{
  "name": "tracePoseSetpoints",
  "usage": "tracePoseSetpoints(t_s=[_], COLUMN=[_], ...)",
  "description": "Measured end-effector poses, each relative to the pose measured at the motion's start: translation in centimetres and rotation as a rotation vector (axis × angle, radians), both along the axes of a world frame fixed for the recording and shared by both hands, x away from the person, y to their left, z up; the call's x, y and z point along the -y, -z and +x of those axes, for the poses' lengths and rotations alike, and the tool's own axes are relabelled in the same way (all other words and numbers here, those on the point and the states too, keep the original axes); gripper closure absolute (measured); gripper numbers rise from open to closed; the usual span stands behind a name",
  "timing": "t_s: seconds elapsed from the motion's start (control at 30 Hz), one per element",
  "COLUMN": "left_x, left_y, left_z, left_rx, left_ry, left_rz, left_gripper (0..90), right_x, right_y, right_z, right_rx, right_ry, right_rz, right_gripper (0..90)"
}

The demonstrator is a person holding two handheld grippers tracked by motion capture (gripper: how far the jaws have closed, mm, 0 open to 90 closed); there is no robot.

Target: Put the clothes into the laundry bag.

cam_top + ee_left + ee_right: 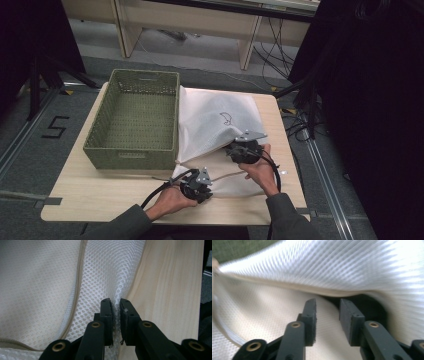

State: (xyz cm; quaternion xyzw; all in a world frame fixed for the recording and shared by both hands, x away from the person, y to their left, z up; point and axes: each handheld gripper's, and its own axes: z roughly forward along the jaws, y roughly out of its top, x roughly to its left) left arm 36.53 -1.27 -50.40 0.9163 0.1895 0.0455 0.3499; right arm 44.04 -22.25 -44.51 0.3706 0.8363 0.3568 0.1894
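A white mesh laundry bag (215, 120) lies on the wooden table (100, 195), to the right of a green woven basket (132, 150). My left gripper (197, 185) is at the bag's near corner; in the left gripper view its jaws (115, 307) are shut on a fold of the mesh bag (110, 270), beside a beige zipper seam (77, 290). My right gripper (243, 150) sits at the bag's near right edge. In the right gripper view it (327, 307) is open, jaws pointing into the dark mouth (372, 302) under the lifted upper layer of the bag (337, 265).
The basket (237, 247) is empty and stands on the table's left half, touching the bag's left edge. Bare table (170, 290) shows to the right of the bag. Desk legs and cables lie on the floor beyond the table.
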Motion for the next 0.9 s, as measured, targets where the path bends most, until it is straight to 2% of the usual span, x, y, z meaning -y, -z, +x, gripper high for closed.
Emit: tracePoseSetpoints(t_s=[0.03,0.1,0.13,0.23,0.33,0.37,0.43,0.47,0.5,0.57,0.6,0.67,0.77,0.83,0.9], left_x=[0.0,0.0,0.0,0.1,0.0,0.0,0.0,0.0,0.0,0.0,0.0,0.0,0.0,0.0,0.1], left_y=[0.0,-0.1,-0.1,0.0,-0.1,-0.1,-0.1,-0.1,-0.1,0.0,-0.1,0.0,-0.1,0.0,0.0], left_z=[0.0,0.0,-0.1,-0.1,0.0,0.0,0.0,0.0,0.0,0.0,0.0,0.1,0.1,0.1,0.0], left_rx=[0.001,0.004,0.005,0.004,0.017,0.016,0.02,0.021,0.022,0.024,0.022,0.02,0.02,0.021,0.016], left_ry=[0.005,0.003,0.002,-0.001,0.01,0.008,0.007,0.007,0.005,0.007,0.002,0.002,0.004,-0.002,-0.012], left_rz=[0.008,0.009,0.012,0.012,0.016,0.016,0.017,0.018,0.018,0.02,0.019,0.018,0.021,0.02,0.018], left_gripper=[80.3,79.5,79.1,79.0,80.7,81.2,82.3,82.8,83.4,84.0,84.2,84.6,84.8,84.9,84.8], right_x=[0.6,1.8,2.3,3.8,4.2,4.2,3.8,3.7,3.5,3.4,3.4,3.3,3.0,2.9,2.6], right_y=[-0.6,-1.7,-2.2,-3.4,-3.6,-3.5,-2.8,-2.5,-2.2,-1.9,-1.9,-2.2,-2.7,-1.8,0.9], right_z=[-0.2,-0.8,-1.1,-1.0,-0.3,0.0,0.5,0.9,1.1,1.7,1.7,1.3,-0.1,-0.3,0.3], right_rx=[0.04,0.078,0.077,0.17,0.196,0.185,0.187,0.187,0.165,0.15,0.139,0.129,0.075,0.024,-0.099], right_ry=[-0.003,0.017,0.035,0.082,0.081,0.055,0.052,0.043,0.041,0.002,0.006,-0.041,-0.095,-0.116,-0.127], right_rz=[0.015,0.045,0.063,0.082,0.069,0.031,-0.025,-0.059,-0.068,-0.087,-0.084,-0.1,-0.143,-0.17,-0.219], right_gripper=[64.4,61.2,60.5,57.6,54.6,54.4,55.0,59.0,70.4,84.6,86.5,87.1,87.2,87.3,87.3])
